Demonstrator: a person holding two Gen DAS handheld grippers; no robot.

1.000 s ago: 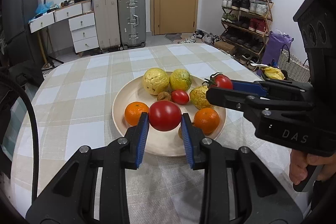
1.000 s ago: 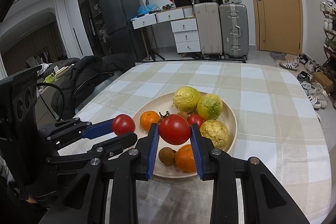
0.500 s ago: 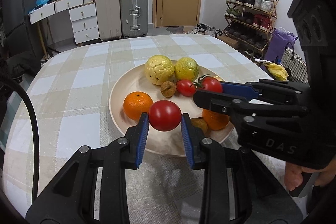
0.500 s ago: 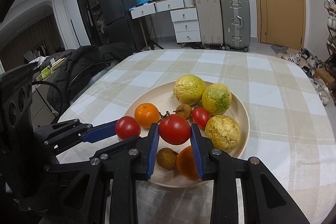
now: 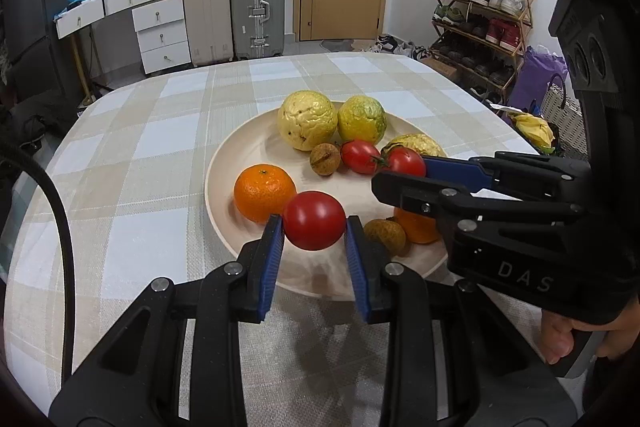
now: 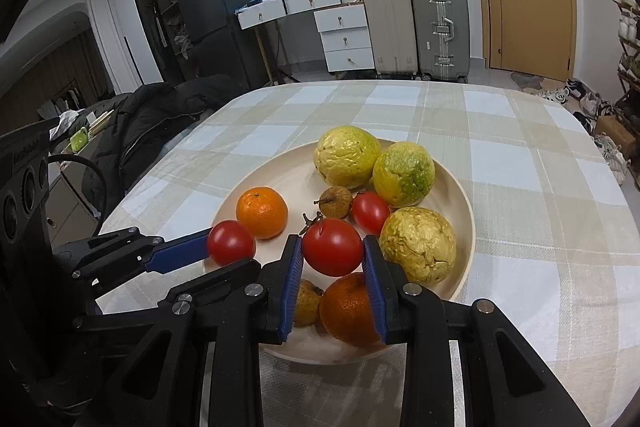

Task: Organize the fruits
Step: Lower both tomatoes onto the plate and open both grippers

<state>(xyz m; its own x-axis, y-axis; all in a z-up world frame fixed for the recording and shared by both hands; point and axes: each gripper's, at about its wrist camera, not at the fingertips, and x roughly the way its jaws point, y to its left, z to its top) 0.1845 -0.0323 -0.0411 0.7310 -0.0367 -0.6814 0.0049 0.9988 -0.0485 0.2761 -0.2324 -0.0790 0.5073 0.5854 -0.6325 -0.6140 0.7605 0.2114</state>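
both grippers have sunk toward the plate (image 5: 224, 163) near the tabletop's front edge, the left gripper (image 5: 314, 227) pinching a red tomato (image 5: 314, 219) and the right gripper (image 6: 332, 259) a stemmed tomato (image 6: 332, 247), suggesting placement is imminent.

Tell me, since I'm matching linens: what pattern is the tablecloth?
A beige, white and pale-blue check tablecloth, clearest from the right wrist.

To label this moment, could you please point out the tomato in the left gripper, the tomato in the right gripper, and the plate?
Left gripper's tomato (image 5: 314, 220), left wrist view, front skin.
Right gripper's tomato (image 6: 332, 247), right wrist view, front skin.
Plate (image 5: 224, 167), left wrist view, left rim.
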